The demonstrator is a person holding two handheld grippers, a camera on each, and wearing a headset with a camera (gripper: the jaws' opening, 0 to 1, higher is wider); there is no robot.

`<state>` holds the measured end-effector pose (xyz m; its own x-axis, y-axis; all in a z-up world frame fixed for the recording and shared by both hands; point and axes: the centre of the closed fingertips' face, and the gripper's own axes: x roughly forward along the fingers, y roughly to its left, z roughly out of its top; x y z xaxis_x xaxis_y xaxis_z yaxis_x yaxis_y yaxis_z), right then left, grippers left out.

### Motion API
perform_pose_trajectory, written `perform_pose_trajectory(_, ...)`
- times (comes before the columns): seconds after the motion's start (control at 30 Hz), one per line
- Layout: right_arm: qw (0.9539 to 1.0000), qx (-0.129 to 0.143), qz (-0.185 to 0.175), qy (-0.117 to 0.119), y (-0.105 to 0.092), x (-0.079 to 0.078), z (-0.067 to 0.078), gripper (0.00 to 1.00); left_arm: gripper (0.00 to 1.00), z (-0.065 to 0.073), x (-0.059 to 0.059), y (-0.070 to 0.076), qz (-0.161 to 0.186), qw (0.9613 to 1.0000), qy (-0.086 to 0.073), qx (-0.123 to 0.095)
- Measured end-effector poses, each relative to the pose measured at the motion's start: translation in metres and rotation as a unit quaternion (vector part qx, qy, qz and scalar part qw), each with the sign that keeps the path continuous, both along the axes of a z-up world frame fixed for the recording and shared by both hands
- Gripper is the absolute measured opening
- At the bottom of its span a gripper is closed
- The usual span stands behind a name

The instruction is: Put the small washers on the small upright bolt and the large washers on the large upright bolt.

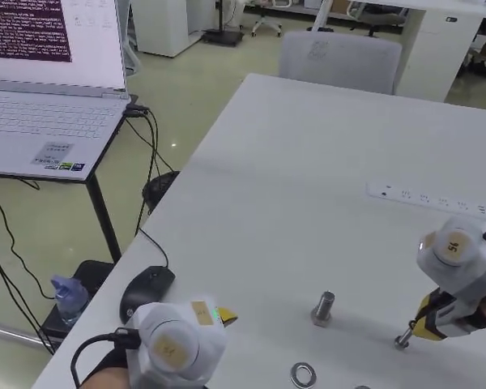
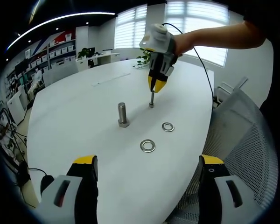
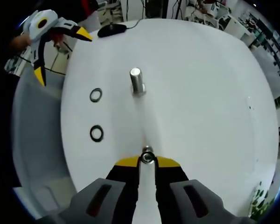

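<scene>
The large upright bolt (image 1: 323,308) (image 2: 122,115) (image 3: 136,82) stands on the white table (image 1: 308,186). To its right is the small upright bolt (image 1: 402,340) (image 2: 151,100). My right gripper (image 1: 409,332) (image 3: 147,158) points straight down over it, its jaws shut on a small washer (image 3: 147,157) at the bolt's top. Two loose washers lie flat on the table, a larger washer (image 2: 148,145) (image 3: 96,94) (image 1: 303,375) and a smaller washer (image 2: 168,126) (image 3: 96,133). My left gripper (image 2: 147,186) (image 1: 178,348) hovers at the near table edge, open and holding nothing.
A computer mouse (image 1: 146,290) lies at the table's left edge and a power strip (image 1: 433,198) at the far right. A laptop (image 1: 40,121) sits on a side stand, with cables and a spray bottle (image 1: 69,296) below. A grey chair (image 1: 340,61) stands behind the table.
</scene>
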<state>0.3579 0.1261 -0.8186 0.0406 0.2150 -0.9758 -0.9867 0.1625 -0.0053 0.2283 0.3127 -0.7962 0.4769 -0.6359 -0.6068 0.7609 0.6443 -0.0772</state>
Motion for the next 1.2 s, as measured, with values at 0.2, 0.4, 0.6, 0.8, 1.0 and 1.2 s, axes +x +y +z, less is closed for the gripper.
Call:
perform_pose_trajectory(0.2, 1.0000, -0.002, 0.000, 0.003, 0.001, 0.000, -0.006, 0.13, 0.89, -0.001, 0.000, 0.000, 0.000, 1.0000, 0.001, 0.001)
perform_pose_trajectory(0.4, 1.0000, -0.004, 0.001, 0.007, 0.001, 0.000, -0.014, 0.13, 0.88, -0.003, -0.002, 0.000, -0.001, 1.0000, 0.004, 0.001)
perform_pose_trajectory(0.6, 0.9999, -0.006, 0.002, 0.010, 0.001, -0.001, -0.023, 0.13, 0.88, -0.004, -0.004, 0.000, -0.002, 1.0000, 0.007, 0.001)
perform_pose_trajectory(0.8, 0.9999, -0.007, 0.006, 0.014, 0.001, -0.003, -0.030, 0.13, 0.88, -0.004, -0.005, 0.000, -0.002, 1.0000, 0.009, 0.001)
perform_pose_trajectory(1.0, 0.9998, -0.008, 0.012, 0.013, 0.004, -0.002, -0.039, 0.13, 0.88, -0.004, -0.006, -0.001, -0.001, 1.0000, 0.009, 0.000)
perform_pose_trajectory(1.2, 0.9995, -0.017, 0.025, 0.010, 0.006, -0.003, -0.044, 0.13, 0.88, -0.005, -0.006, 0.000, -0.001, 0.9999, 0.010, 0.000)
